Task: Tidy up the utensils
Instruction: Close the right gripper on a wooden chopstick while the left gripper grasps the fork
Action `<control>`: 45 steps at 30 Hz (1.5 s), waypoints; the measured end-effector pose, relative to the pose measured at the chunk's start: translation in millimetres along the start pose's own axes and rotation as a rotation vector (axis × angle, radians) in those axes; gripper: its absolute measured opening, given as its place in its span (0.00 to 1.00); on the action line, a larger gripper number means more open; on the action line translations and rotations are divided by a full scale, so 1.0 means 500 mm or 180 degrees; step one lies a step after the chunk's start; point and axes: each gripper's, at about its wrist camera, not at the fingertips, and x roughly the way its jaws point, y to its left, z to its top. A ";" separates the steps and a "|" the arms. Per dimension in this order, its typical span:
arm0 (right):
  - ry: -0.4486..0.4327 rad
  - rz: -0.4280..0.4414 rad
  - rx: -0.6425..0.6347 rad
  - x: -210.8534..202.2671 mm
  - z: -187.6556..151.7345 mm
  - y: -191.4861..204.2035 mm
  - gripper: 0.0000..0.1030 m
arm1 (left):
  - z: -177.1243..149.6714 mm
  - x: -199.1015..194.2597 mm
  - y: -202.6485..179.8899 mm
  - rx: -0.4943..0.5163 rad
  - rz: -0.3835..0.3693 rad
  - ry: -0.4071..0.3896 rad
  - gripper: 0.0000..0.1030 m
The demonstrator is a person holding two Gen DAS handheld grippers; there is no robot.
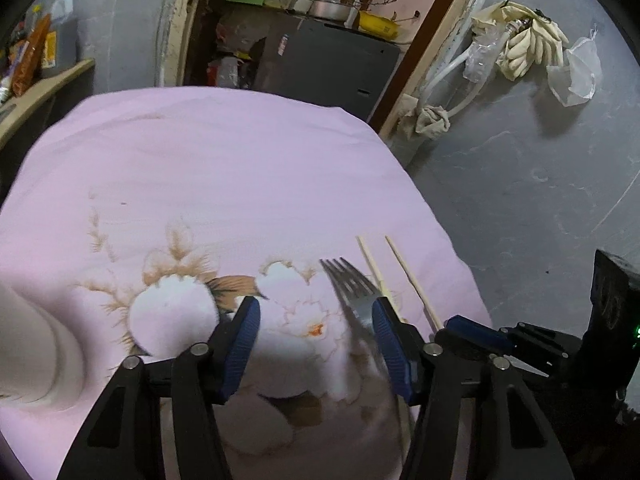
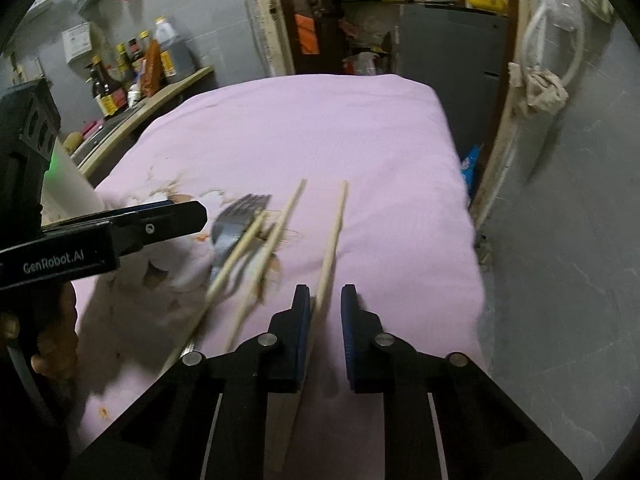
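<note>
A metal fork lies on the pink flowered cloth, its tines pointing away. My left gripper stands open over it, and the fork's blurred handle runs along the inner side of the right pad. In the right wrist view two wooden chopsticks lie slanted across the fork. A third chopstick runs between the pads of my right gripper. It rests against the left pad, with a gap to the right pad. The left gripper, held in a hand, comes in from the left.
A white cup stands on the cloth at the left. Sauce bottles crowd a shelf beyond the table's left side. The cloth's right edge drops to a grey floor. A grey cabinet stands behind the table.
</note>
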 end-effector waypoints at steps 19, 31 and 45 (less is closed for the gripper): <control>0.0197 0.0054 -0.0016 0.066 0.072 -0.029 0.13 | 0.036 0.076 -0.013 -0.0241 -0.0538 0.0475 0.22; 0.0368 -0.0110 -0.0236 0.099 0.121 0.016 0.13 | 0.044 0.099 -0.021 -0.0421 -0.0599 0.0728 0.11; -0.0057 0.0541 0.0363 0.000 0.089 -0.015 0.04 | 0.037 -0.027 -0.007 -0.0316 -0.0595 0.0168 0.06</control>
